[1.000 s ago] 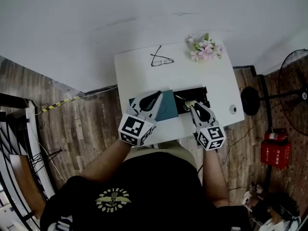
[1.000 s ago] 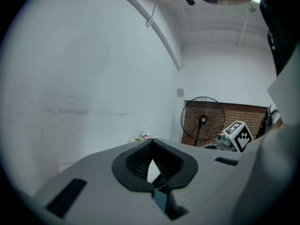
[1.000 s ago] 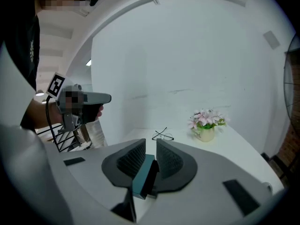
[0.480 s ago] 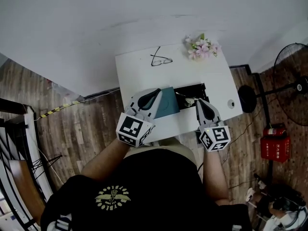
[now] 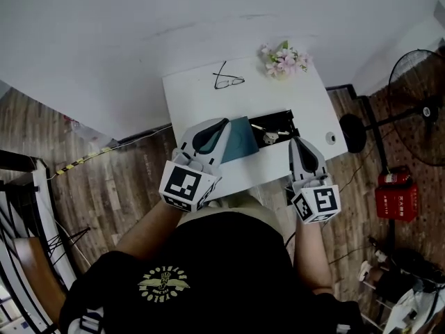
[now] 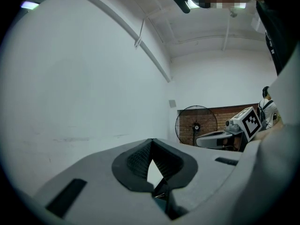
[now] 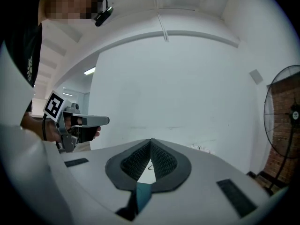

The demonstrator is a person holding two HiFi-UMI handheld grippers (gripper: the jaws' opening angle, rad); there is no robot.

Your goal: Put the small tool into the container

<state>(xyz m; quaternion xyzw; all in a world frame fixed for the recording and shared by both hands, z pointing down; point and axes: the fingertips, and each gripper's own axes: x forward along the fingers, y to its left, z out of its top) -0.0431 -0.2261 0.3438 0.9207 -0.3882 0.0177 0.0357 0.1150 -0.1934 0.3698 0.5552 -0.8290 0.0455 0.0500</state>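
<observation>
Right hand-held gripper (image 5: 297, 143) pressed together, empty, above surface (image 5: 208, 103) near edge; left hand-held gripper (image 5: 222, 124) closed, over teal box (image 5: 240, 139). Small tool (image 5: 268, 137) lies in black container (image 5: 286, 117) mid-surface. Glasses (image 5: 226, 81) far edge, flowers (image 5: 281, 60) far right corner.

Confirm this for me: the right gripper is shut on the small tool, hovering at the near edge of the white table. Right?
Not quite. The right gripper is shut, but on nothing: the right gripper view shows its jaws together with nothing between them. The rest holds: it hovers at the near edge of the white table.
</observation>
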